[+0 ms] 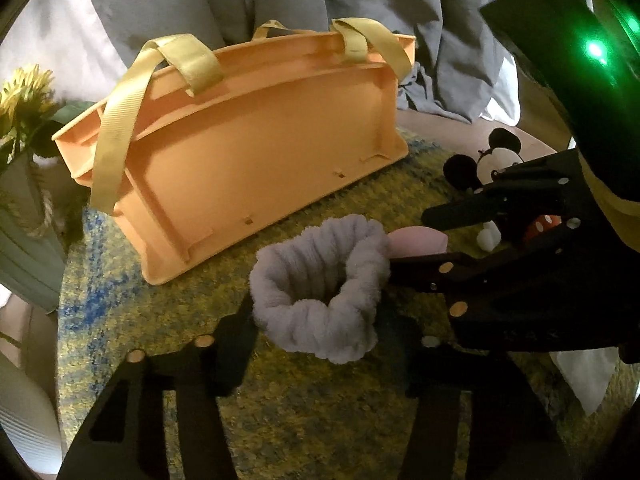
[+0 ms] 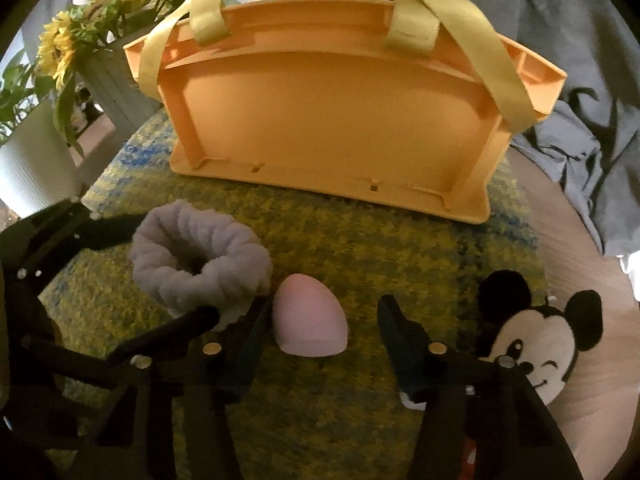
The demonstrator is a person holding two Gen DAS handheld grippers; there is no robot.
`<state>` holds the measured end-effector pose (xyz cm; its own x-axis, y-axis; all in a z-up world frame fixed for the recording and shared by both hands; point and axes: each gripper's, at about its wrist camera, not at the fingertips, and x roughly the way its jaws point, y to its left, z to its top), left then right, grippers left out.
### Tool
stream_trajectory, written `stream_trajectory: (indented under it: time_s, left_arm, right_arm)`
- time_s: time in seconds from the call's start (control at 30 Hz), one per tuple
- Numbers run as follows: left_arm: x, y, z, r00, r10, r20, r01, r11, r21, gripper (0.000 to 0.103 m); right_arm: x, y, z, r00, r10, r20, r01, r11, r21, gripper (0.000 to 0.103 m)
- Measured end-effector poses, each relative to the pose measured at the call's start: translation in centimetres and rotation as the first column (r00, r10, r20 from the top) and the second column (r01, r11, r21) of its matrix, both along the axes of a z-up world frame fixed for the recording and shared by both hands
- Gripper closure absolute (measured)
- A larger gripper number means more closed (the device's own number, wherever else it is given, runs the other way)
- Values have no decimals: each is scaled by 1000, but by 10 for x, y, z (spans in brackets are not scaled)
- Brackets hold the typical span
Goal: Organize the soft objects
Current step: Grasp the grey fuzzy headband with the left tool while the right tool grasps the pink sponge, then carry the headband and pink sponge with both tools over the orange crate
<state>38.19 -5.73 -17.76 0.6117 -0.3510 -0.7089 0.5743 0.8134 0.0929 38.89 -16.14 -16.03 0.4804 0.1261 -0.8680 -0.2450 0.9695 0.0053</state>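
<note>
the left hand-held gripper (image 1: 320, 344) pinches the fluffy grey towelling scrunchie (image 1: 320, 288) and could snag the right hand-held gripper (image 2: 320, 336), whose part-open jaws straddle the pink egg-shaped foam sponge (image 2: 310, 320) without pressing it.

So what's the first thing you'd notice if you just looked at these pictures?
The big orange bag with yellow straps, standing at the back of the yellow-and-blue mat. Then the soft things in front of it: a fluffy grey scrunchie between the left gripper fingers, a pink egg-shaped sponge between the right gripper fingers, and a mouse plush toy to the right.
</note>
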Motion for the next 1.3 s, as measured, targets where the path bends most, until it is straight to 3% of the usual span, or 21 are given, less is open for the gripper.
stream_trajectory:
  time_s: [0.13,0.53,1.03,1.3]
  left_arm:
    - [1,4,2,1000,23,-9,-23,1000,-10,65]
    - [-8,15,19,993,117,-33,-120,990,-81,68]
    - [-27,34,78,980,192,62,-176,965,-195,68]
    - [-35,39,111,966,209,151,-170,956,-239,68]
  right_arm:
    - [-1,3,-2,1000,22,-16,-21,999,28,65]
    - [-16,-2,20,998,-36,43,33,997,64,65]
    - [-34,-5,75,979,-106,175,83,988,131,65]
    - [-41,-3,104,954,-139,266,93,980,176,65]
